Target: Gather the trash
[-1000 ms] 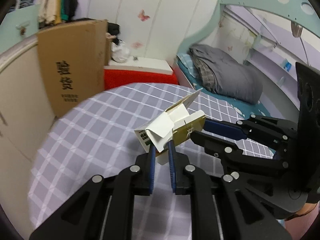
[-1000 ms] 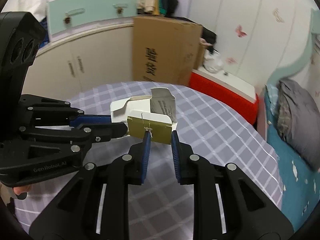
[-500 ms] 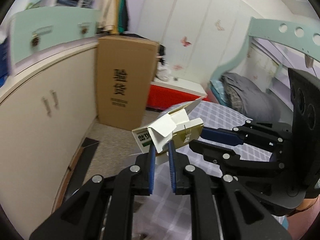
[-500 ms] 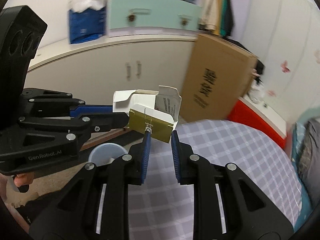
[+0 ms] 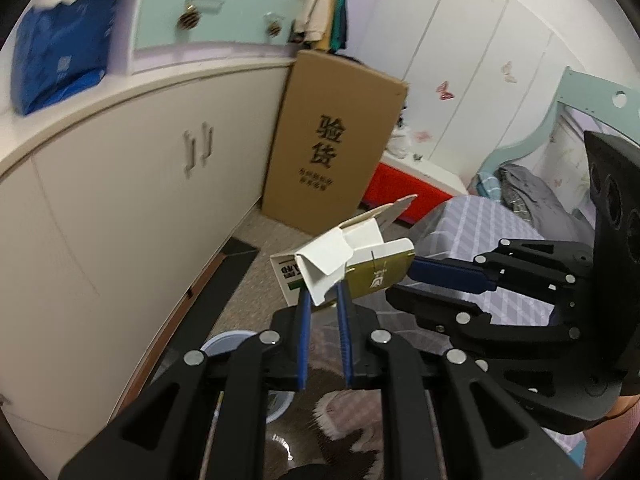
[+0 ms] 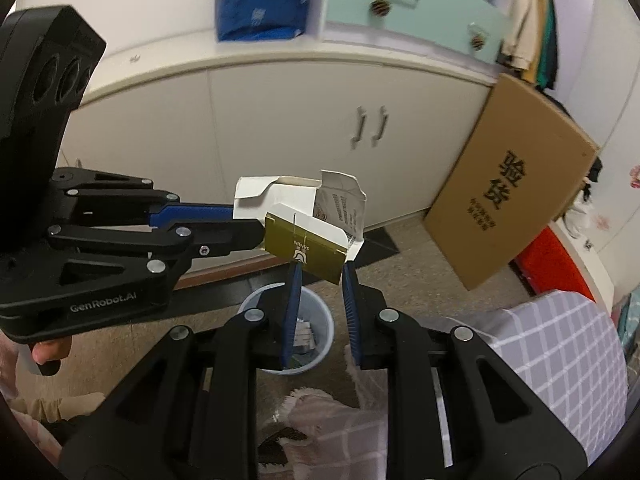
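Observation:
An opened white and olive-gold carton (image 5: 344, 264) with torn flaps is held in the air between both grippers. My left gripper (image 5: 322, 300) is shut on its white end; my right gripper (image 6: 320, 270) is shut on its olive end (image 6: 308, 252). In the left wrist view the right gripper (image 5: 404, 280) comes in from the right. In the right wrist view the left gripper (image 6: 248, 220) comes in from the left. A pale blue waste bin (image 6: 289, 328) with some trash inside stands on the floor just below the carton; its rim also shows in the left wrist view (image 5: 228, 340).
White cabinets (image 6: 280, 120) run along the wall behind the bin. A tall cardboard box (image 5: 332, 140) leans beside them, with a red box (image 5: 400, 196) past it. The checked tablecloth table (image 6: 560, 352) is at the right. A bed (image 5: 532, 196) lies far right.
Both grippers have swung left together with the carton, off the checked table and over the floor. The waste bin has come into view beneath the carton.

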The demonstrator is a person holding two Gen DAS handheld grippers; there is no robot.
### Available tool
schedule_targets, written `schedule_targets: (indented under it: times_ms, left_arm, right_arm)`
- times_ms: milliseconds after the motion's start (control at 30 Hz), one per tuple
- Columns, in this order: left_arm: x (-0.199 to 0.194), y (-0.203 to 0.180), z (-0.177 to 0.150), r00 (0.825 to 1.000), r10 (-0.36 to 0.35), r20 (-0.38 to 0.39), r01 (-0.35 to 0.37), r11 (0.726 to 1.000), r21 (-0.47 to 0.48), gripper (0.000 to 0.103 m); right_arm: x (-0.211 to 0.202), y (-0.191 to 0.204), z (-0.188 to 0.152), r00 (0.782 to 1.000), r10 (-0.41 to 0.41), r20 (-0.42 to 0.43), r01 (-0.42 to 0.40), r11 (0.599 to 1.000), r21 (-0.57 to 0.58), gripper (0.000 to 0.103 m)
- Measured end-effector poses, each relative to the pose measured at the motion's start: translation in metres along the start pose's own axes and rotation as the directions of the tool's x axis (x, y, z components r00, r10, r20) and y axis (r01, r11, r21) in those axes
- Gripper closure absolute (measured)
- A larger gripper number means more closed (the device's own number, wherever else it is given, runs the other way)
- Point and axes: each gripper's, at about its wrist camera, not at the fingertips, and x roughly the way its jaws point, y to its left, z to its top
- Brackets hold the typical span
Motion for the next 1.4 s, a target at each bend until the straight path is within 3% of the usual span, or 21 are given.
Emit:
schedule_targets:
  times_ms: [267, 333, 367, 400, 567, 733, 1100, 1400]
  left_arm:
    - [0.029, 0.039, -0.016, 0.997, 0.038, -0.064, -0.042, 0.997, -0.058, 0.089]
    - [0.042, 0.051, -0.019, 0.995, 0.047, -0.086, -0.054, 0.995, -0.082, 0.076]
    - [0.05, 0.057, -0.021, 0.992, 0.073, -0.104, -0.082, 0.993, -0.089, 0.055]
    - [0.059, 0.065, -0.022, 0.985, 0.118, -0.126, -0.131, 0.987, -0.095, 0.044]
    - [0.092, 0.091, -0.039, 0.95, 0.172, -0.261, -0.214, 0.966, -0.142, 0.044]
    - [0.094, 0.092, -0.044, 0.942, 0.173, -0.287, -0.227, 0.959, -0.167, 0.038]
    - [0.03, 0.04, -0.02, 0.953, 0.248, -0.172, -0.271, 0.955, -0.121, 0.026]
    - [-0.045, -0.027, -0.006, 0.96, 0.279, -0.007, -0.279, 0.958, -0.072, 0.018]
  right_arm:
    - [0.055, 0.019, -0.002, 0.996, 0.051, -0.074, -0.051, 0.999, 0.007, 0.081]
    - [0.069, 0.019, -0.003, 0.994, 0.06, -0.095, -0.058, 0.998, 0.022, 0.08]
    - [0.076, 0.017, -0.005, 0.992, 0.062, -0.111, -0.059, 0.998, 0.035, 0.071]
    - [0.087, 0.015, -0.008, 0.989, 0.052, -0.136, -0.045, 0.998, 0.053, 0.06]
    - [0.104, 0.014, -0.021, 0.983, 0.049, -0.177, -0.035, 0.996, 0.083, 0.056]
    - [0.101, 0.012, -0.028, 0.982, 0.031, -0.186, -0.013, 0.995, 0.101, 0.055]
    - [0.022, 0.013, -0.025, 0.996, -0.064, -0.061, 0.073, 0.982, 0.176, 0.045]
    - [-0.071, 0.011, -0.036, 0.981, -0.18, 0.073, 0.156, 0.954, 0.257, 0.037]
